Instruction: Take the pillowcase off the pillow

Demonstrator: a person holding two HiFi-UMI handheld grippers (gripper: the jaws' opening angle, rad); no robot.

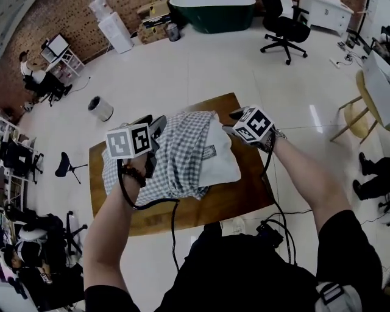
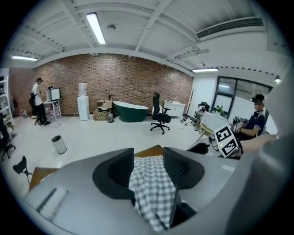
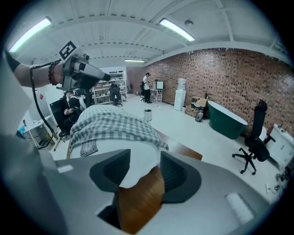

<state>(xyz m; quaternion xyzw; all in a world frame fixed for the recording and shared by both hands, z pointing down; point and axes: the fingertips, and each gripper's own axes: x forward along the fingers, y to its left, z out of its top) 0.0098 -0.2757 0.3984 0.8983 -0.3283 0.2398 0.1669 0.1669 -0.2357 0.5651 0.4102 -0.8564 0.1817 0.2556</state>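
A white pillow (image 1: pixel 218 159) lies on the wooden table (image 1: pixel 234 198), and a grey checked pillowcase (image 1: pixel 177 152) is bunched over its left part. My left gripper (image 1: pixel 155 131) is at the case's left side and is shut on a fold of it. In the left gripper view the checked cloth (image 2: pixel 151 188) fills the gap between the jaws of my left gripper (image 2: pixel 148 160) and hangs down. My right gripper (image 1: pixel 230 120) is at the pillow's far right corner. In the right gripper view that white corner (image 3: pixel 133 160) sits between the jaws of my right gripper (image 3: pixel 140 167), pinched near the tips.
A round bin (image 1: pixel 100 108) stands on the floor past the table's left end. A black office chair (image 1: pixel 285 27) and a green tub (image 1: pixel 213 13) are further back. A wooden chair (image 1: pixel 359 113) is at the right. People sit at desks on the left.
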